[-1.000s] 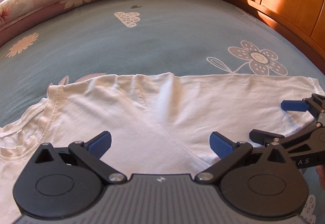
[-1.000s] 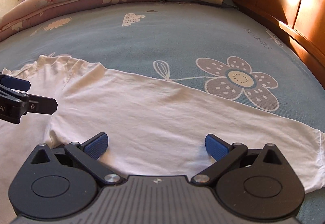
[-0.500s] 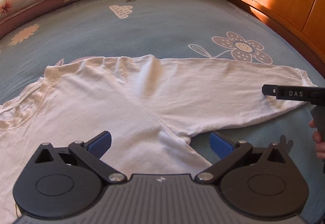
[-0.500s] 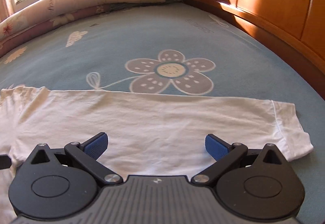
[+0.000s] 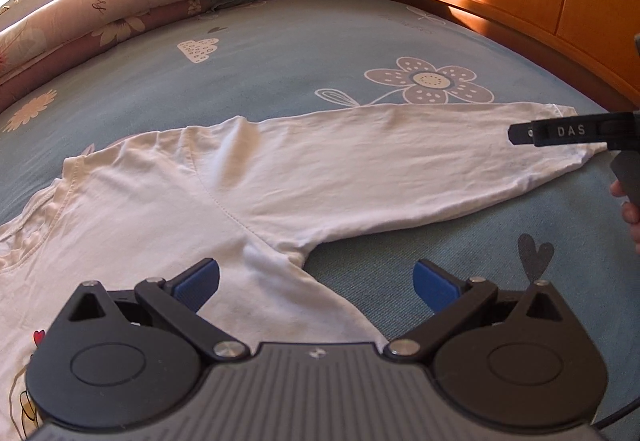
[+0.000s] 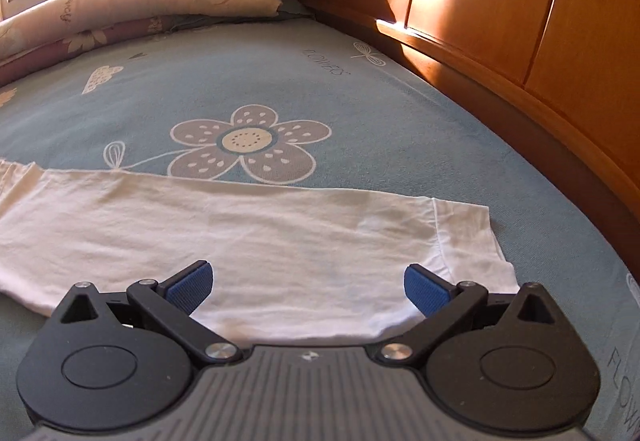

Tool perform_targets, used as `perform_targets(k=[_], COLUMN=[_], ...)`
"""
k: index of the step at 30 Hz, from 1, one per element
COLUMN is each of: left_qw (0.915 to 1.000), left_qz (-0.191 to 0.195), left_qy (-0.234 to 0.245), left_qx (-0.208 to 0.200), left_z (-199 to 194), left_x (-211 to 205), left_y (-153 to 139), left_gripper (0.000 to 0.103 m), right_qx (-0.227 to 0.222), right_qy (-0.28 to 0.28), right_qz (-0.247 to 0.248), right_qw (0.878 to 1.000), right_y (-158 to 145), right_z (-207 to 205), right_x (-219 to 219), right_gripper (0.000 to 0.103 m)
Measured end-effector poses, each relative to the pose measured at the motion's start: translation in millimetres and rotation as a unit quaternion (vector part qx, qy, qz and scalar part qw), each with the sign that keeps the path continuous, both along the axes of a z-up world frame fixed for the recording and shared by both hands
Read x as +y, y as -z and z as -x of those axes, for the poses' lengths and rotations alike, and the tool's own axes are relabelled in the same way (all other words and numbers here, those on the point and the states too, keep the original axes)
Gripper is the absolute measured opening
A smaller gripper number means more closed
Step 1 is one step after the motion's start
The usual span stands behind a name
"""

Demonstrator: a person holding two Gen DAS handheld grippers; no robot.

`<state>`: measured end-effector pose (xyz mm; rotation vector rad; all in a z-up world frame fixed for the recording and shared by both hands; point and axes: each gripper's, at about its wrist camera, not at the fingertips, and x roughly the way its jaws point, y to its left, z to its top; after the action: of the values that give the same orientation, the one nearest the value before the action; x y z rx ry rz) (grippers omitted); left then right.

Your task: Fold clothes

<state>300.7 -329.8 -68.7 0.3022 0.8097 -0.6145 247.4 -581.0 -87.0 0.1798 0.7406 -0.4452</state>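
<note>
Treat the fold as barely begun — the white shirt [image 5: 248, 193] lies flat on the bed [image 5: 304, 53] with its long sleeve [image 6: 248, 237] stretched straight out, and both your left hand-held gripper [image 5: 316, 283] and right hand-held gripper [image 6: 306, 283] sit released above it, grasping nothing — every fold is left to make.

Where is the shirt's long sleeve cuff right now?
In the right wrist view, the white cuff lies flat on the blue bedsheet, right of centre, below the printed flower.
</note>
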Motion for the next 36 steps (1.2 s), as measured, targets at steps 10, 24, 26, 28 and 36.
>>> perform_targets(k=[10, 24, 26, 28, 36], left_qw=[0.9999, 0.9953, 0.9977, 0.9995, 0.995], left_qz=[0.001, 0.059, 0.039, 0.012, 0.035], left_qy=[-0.013, -0.028, -0.012, 0.01, 0.063], left_qx=[-0.003, 0.072, 0.055, 0.028, 0.069], left_z=[3, 18, 40, 68, 144], left_x=[6, 61, 57, 53, 82], left_y=[-1, 4, 13, 21, 16], left_gripper=[0.102, 0.102, 0.102, 0.102, 0.102], right_qx=[0.043, -0.056, -0.068, -0.078, -0.139], right_qy=[0.019, -0.013, -0.018, -0.014, -0.016], right_qz=[-0.01, -0.075, -0.071, -0.068, -0.076], right_qw=[0.999, 0.995, 0.995, 0.995, 0.987], right_y=[12, -38, -47, -56, -99], right_z=[6, 10, 11, 15, 47], right_x=[-19, 11, 15, 16, 24], right_gripper=[0.103, 0.103, 0.103, 0.103, 0.103])
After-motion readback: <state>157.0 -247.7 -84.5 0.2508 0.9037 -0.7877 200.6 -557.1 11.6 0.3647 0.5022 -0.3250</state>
